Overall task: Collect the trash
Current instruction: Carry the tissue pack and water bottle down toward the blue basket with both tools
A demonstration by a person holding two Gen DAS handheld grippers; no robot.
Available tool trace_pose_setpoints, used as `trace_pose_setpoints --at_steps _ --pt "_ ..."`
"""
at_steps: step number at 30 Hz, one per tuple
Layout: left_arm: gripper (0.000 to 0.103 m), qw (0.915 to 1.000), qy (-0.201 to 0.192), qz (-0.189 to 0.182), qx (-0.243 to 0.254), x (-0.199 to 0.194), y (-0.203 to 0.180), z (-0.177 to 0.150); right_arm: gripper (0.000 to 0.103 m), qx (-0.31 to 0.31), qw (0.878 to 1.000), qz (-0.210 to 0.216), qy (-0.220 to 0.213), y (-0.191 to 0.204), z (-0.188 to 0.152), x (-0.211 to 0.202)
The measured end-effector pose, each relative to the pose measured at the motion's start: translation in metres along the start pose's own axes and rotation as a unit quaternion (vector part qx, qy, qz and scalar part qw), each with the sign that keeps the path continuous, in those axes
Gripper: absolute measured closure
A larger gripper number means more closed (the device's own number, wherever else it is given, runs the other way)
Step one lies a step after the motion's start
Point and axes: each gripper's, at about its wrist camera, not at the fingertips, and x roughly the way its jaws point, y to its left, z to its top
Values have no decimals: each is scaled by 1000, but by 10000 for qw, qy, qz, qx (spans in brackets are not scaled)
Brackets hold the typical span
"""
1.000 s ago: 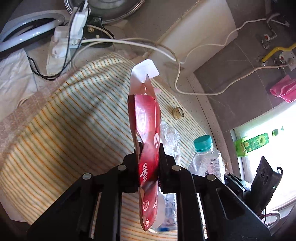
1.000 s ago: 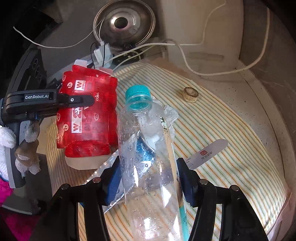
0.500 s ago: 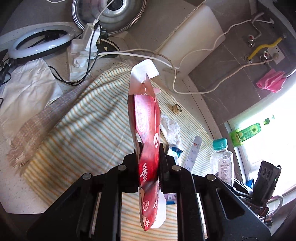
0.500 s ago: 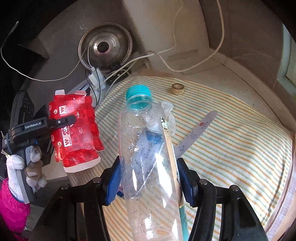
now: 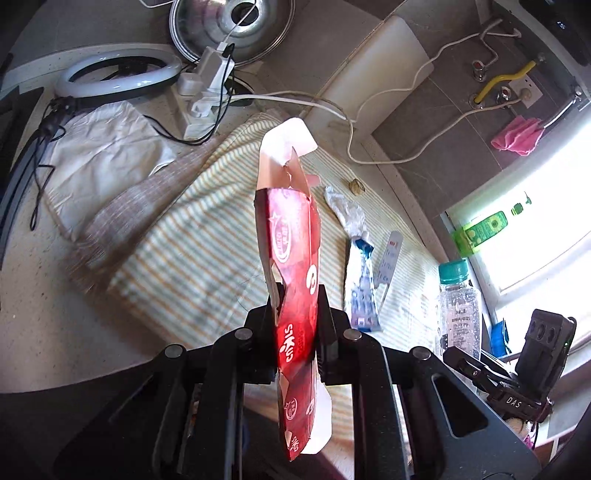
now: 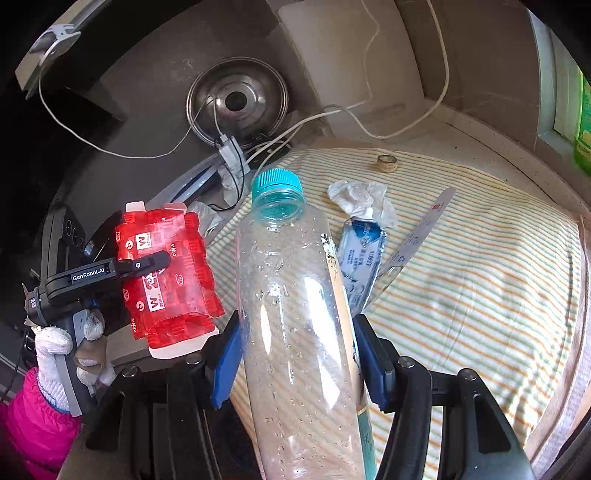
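Note:
My left gripper [image 5: 297,314] is shut on a flattened red cookie carton [image 5: 293,266], held edge-on above the striped cloth [image 5: 192,251]. In the right wrist view that carton [image 6: 166,273] hangs at the left, pinched by the left gripper [image 6: 155,262] in a gloved hand. My right gripper [image 6: 297,354] is shut on a clear plastic bottle [image 6: 295,317] with a teal cap, held upright; the bottle [image 5: 458,310] also shows at the right of the left wrist view. On the cloth lie a crumpled blue-and-white wrapper [image 6: 360,236], a long paper strip [image 6: 421,232] and a small cork-like piece [image 6: 386,163].
A power strip with cables [image 5: 201,92], a ring light [image 5: 114,74] and a round metal lid [image 5: 236,26] sit beyond the cloth. White crumpled fabric [image 5: 103,155] lies at the left. A green bottle [image 5: 480,230] stands by the bright window.
Both grippers have drawn back and risen from the cloth, each keeping its hold. The wrapper and paper strip, earlier behind the bottle, now lie in plain sight.

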Motion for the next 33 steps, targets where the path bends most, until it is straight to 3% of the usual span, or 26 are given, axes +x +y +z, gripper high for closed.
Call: trace_pose_setpoints --at_steps 18,33 --pt "90 9990 424 79 73 -42 59 -71 44 389 9989 190 196 79 -89 19" --pt "90 9935 1087 214 254 -36 100 -130 44 506 9972 58 545 126 -152 66"
